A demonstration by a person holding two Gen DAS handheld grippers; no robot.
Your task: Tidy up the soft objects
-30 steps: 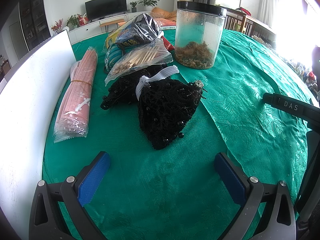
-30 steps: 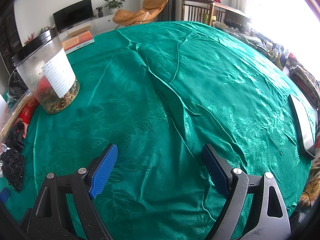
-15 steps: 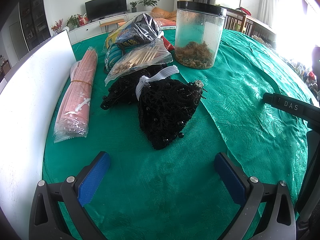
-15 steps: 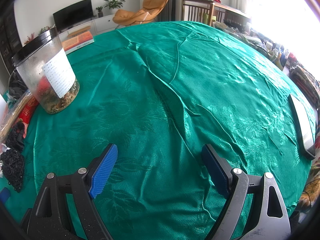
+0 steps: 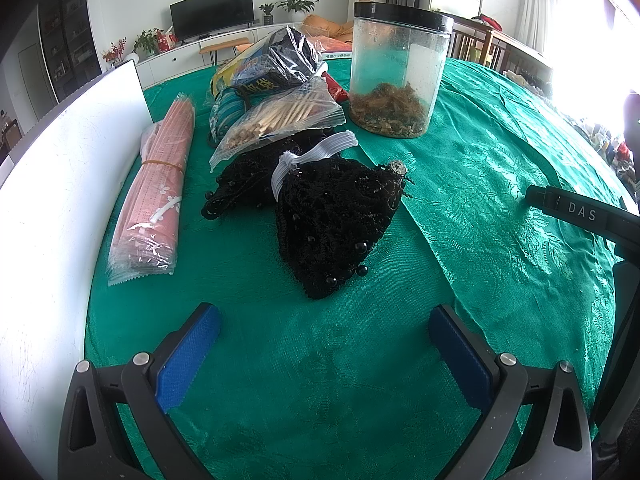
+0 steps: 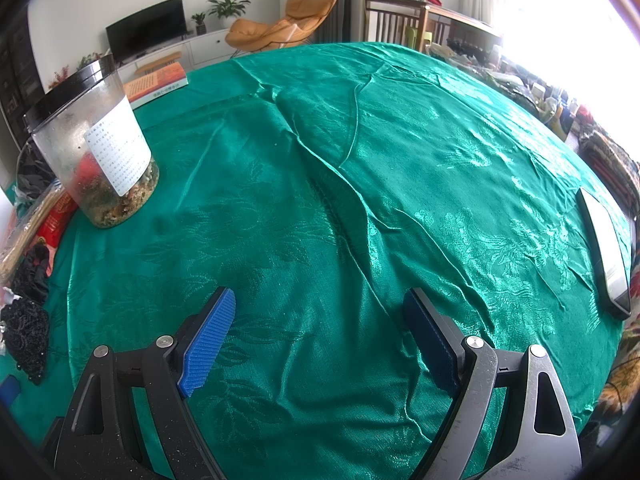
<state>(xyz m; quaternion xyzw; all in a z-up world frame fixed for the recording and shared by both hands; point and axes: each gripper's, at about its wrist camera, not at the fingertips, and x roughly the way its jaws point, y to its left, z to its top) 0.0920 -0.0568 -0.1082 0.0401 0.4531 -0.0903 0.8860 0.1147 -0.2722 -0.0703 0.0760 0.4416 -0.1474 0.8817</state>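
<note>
Jaws of your left gripper [image 5: 324, 332] are standing spread wide with nothing between them, hovering over the green patterned tablecloth [image 5: 480, 184]. You are pointing them at the black beaded lace pouch with a white elastic band [image 5: 336, 216] — it is lying just ahead of the blue pads, touching a second black lace bundle [image 5: 244, 180] behind it. Your right gripper [image 6: 318, 320] is likewise gaping and holding nothing over bare cloth, well apart from the clear plastic jar with a black lid [image 6: 96, 148] — the pouch is showing only at that view's left edge.
</note>
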